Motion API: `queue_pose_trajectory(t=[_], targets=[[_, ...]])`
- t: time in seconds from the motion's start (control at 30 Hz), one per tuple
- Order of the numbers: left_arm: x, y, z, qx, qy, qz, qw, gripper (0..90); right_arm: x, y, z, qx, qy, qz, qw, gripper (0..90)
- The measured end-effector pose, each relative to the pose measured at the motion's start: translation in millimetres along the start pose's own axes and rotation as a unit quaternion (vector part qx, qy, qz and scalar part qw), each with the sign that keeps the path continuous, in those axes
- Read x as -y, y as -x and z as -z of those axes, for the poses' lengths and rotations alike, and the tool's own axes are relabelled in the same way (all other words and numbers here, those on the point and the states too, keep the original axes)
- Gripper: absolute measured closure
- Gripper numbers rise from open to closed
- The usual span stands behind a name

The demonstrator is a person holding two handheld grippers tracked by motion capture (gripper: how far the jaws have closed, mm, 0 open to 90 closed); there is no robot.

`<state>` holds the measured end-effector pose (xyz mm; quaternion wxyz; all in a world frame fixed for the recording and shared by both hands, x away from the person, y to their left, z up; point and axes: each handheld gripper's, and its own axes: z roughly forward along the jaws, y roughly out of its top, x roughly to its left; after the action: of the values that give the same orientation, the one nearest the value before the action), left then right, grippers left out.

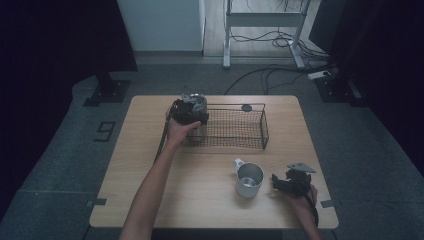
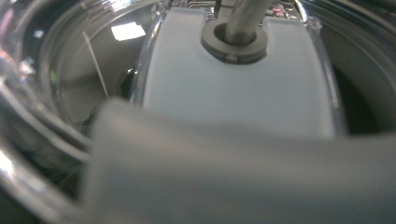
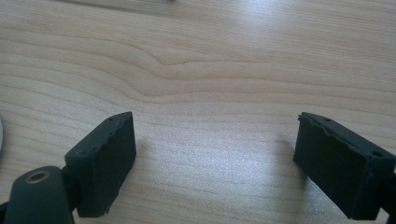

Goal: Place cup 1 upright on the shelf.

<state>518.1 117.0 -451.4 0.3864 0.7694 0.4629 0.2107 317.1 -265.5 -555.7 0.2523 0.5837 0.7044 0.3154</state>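
Note:
A shiny metal cup (image 1: 196,101) hangs at the left end of the black wire basket (image 1: 263,126), and my left gripper (image 1: 191,113) is shut on its wall. In the left gripper view I look into the cup's polished inside (image 2: 74,93) from very close, with a blurred grey jaw across the bottom. A second metal mug (image 1: 248,179) stands upright on the table, handle toward the far left. Just right of it my right gripper (image 1: 279,183) rests low over the wood. Its fingers (image 3: 105,158) stand apart with bare tabletop between them.
The wooden table (image 1: 210,210) ends close to my right hand at the front right corner. A small black disc (image 1: 246,107) lies by the basket's far rim. Cables (image 1: 270,75) and stand legs (image 1: 227,47) sit on the floor beyond the table.

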Motion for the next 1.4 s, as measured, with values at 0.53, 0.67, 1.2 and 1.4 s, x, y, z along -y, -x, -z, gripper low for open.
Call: queue_pose_trajectory(t=[0.53,0.67,1.2,1.4], targets=[[9.4,3.1,-9.5,-0.001,-0.010,0.005,0.9999,4.0,0.0,0.0,0.0,0.000,0.000,0.000,1.0000,12.4],[11.2,3.1,-8.6,0.000,-0.008,0.003,1.0000,4.0,0.0,0.0,0.0,0.000,0.000,0.000,1.0000,12.4],[22.3,6.7,-2.6,-0.005,0.000,-0.006,1.0000,3.7,0.0,-0.1,0.0,0.001,0.000,0.001,1.0000,12.5],[23.8,5.6,0.6,-0.001,0.020,0.010,0.9997,1.8,0.0,-0.1,0.1,0.000,0.000,0.001,1.0000,12.7]])
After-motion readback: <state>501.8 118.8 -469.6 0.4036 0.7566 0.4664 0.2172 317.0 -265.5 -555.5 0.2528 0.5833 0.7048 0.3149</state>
